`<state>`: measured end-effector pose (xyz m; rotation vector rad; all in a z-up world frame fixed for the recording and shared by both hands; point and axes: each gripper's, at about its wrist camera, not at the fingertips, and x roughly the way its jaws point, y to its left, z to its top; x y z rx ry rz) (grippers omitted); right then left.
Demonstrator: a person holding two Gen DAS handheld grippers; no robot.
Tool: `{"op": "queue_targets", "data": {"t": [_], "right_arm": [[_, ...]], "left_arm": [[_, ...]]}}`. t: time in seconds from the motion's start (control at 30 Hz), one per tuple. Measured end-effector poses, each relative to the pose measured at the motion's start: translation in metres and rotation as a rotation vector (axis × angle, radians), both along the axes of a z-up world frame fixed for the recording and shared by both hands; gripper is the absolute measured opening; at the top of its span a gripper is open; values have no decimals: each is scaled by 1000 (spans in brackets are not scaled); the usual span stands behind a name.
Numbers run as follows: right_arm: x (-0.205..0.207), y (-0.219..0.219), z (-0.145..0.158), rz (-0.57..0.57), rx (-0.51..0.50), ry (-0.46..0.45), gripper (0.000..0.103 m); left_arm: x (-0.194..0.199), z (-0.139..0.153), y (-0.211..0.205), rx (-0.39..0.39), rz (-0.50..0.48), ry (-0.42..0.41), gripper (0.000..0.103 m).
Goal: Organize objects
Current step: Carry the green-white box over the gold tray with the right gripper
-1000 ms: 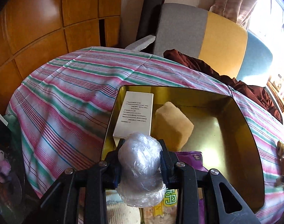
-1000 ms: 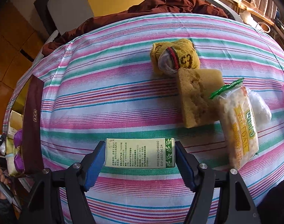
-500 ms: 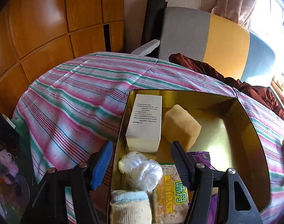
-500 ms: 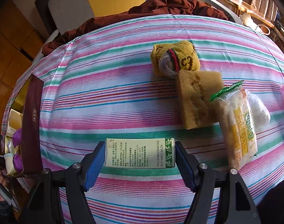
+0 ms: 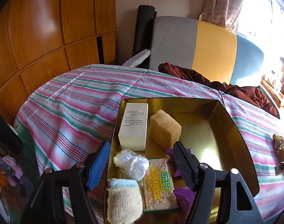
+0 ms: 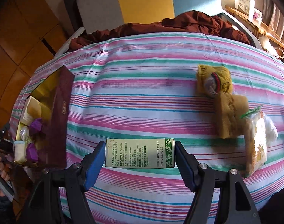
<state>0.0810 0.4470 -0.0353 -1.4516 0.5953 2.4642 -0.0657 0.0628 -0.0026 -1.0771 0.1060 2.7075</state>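
A gold tin box (image 5: 233, 123) sits on the striped tablecloth. In it lie a white carton (image 5: 134, 125), a yellow sponge (image 5: 165, 128), a crumpled plastic-wrapped ball (image 5: 131, 163), a white sock (image 5: 124, 199), a WEIDAN snack pack (image 5: 158, 184) and purple wrappers (image 5: 184, 196). My left gripper (image 5: 142, 160) is open and empty above the box's near end. My right gripper (image 6: 140, 154) is shut on a green carton (image 6: 140, 153), held above the cloth. The tin box (image 6: 57, 115) shows at the left of the right wrist view.
On the cloth to the right lie a yellow rolled sock (image 6: 212, 80), a brown sponge (image 6: 229, 115), a snack pack (image 6: 255, 141) and a clear plastic ball (image 6: 270, 132). A dark red cloth (image 6: 179, 24) lies on the chair (image 5: 196, 44) behind the table.
My left gripper opened, dropped the plastic-wrapped ball into the tin box and pulled back. My right gripper lifted and shifted view slightly with the green carton still held.
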Motion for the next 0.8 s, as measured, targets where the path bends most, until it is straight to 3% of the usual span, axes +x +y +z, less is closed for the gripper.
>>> {"op": "queue_targets", "data": {"t": [0.2,0.37,0.6,0.8], "right_arm": [[-40,-69,34,172,3,97,73],[-78,-131,46,310,32,129,73],[-124,-180,25,372,69,68,73],[-147,-205,-2,384,127,-39,73]], "left_arm": [[10,0,-2,4,-13,4,71],[15,0,-7,10,-11,3,72],[21,4,-13,10,-6,23,73],[21,2,-16,9,-4,16,74]]}}
